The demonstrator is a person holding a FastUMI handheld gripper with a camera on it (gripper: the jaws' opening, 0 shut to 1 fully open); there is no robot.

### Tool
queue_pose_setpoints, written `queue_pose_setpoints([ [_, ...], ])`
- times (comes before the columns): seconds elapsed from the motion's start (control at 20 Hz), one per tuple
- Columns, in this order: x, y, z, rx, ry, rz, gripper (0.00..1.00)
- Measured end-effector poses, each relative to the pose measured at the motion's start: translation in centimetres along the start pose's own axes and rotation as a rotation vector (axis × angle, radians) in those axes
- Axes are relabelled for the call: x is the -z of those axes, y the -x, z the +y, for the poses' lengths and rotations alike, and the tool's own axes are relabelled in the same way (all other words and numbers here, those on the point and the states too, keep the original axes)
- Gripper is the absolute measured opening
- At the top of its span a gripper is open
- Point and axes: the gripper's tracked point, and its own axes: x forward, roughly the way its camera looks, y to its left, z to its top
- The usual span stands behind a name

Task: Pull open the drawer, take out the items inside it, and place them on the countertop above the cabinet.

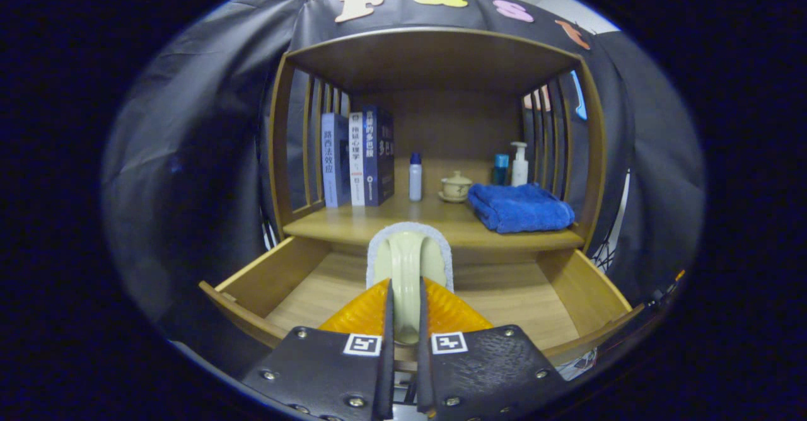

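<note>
My gripper (405, 290) is shut on a cream-handled brush (408, 254) with a pale fuzzy pad; both fingers (359, 312) press on its handle. The brush hangs over the open wooden drawer (252, 281), and its head reaches up to the front edge of the countertop (340, 225). The drawer floor on either side of the fingers is bare wood; the part under the gripper is hidden.
On the countertop stand three books (356, 159) at the left, a small white bottle (415, 177), a lidded cup (455, 187), a folded blue towel (520, 207), a pump bottle (519, 164) and a blue bottle (500, 169). Slatted side walls and a top board enclose it.
</note>
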Motion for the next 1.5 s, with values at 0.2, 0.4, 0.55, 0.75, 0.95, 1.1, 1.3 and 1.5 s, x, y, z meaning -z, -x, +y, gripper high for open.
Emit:
queue_pose_setpoints([
  [0.2, -3.9, 0.7, 0.0, 0.033, -0.014, -0.077, 0.15],
  [0.4, -8.0, 0.3, -0.1, 0.048, -0.010, -0.138, 0.14],
  [0.55, -10.4, -1.0, 0.0, 0.051, 0.022, -0.150, 0.15],
  [0.75, -13.4, -3.7, 0.1, 0.058, 0.083, -0.146, 0.15],
  [0.95, -13.7, -7.4, 1.1, 0.030, 0.101, -0.042, 0.15],
  [1.1, -11.8, -10.4, 1.0, 0.034, 0.079, 0.088, 0.15],
  [1.3, -7.2, -14.0, -0.3, 0.084, -0.021, 0.260, 0.15],
  [1.5, -2.9, -16.8, -1.4, 0.086, -0.121, 0.365, 0.15],
])
